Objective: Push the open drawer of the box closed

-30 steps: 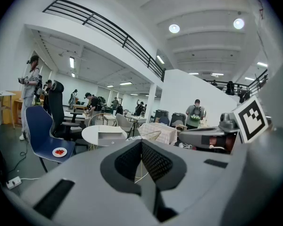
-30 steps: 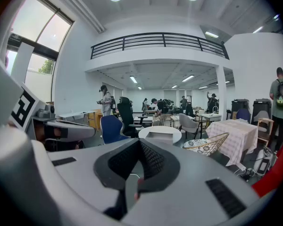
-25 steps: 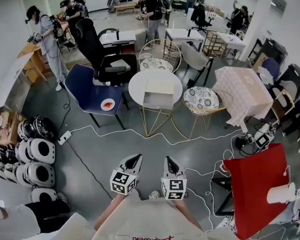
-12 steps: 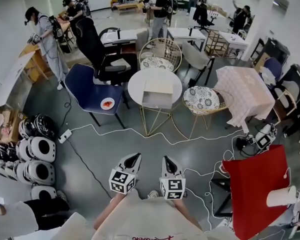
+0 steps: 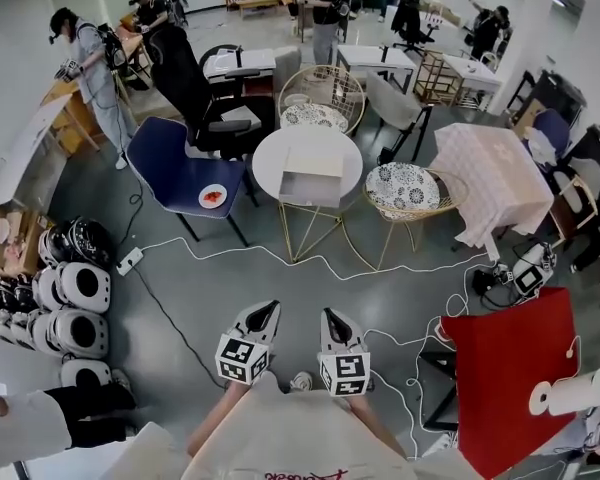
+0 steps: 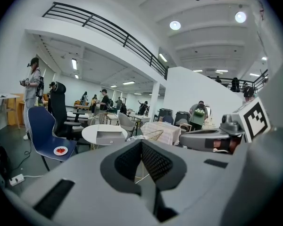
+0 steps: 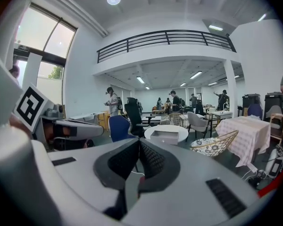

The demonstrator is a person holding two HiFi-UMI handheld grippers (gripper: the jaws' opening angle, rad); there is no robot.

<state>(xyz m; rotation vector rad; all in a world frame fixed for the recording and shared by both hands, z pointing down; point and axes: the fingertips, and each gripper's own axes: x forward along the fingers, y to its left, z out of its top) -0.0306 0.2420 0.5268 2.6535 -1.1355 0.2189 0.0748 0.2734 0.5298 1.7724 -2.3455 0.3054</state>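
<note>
The grey box [image 5: 311,183] stands on a round white table [image 5: 270,153] far ahead in the head view, its drawer pulled out toward me. My left gripper [image 5: 266,313] and right gripper [image 5: 330,315] hang side by side low over the floor, well short of the table. Both are shut with nothing between the jaws. In the left gripper view the box [image 6: 108,137] lies beyond the shut left gripper [image 6: 141,142]. Past the shut right gripper [image 7: 139,141], the right gripper view shows the box [image 7: 165,135] on the table [image 7: 153,129].
White cables [image 5: 280,258] snake over the floor between me and the table. A blue chair [image 5: 175,173] with a plate stands left of it, a wire chair [image 5: 408,200] right of it. White helmets [image 5: 70,308] lie at left, a red cloth [image 5: 500,368] at right. People work at the back.
The view has shifted slightly forward, and the table sits a little higher in the head view. Both grippers stay shut and side by side.
</note>
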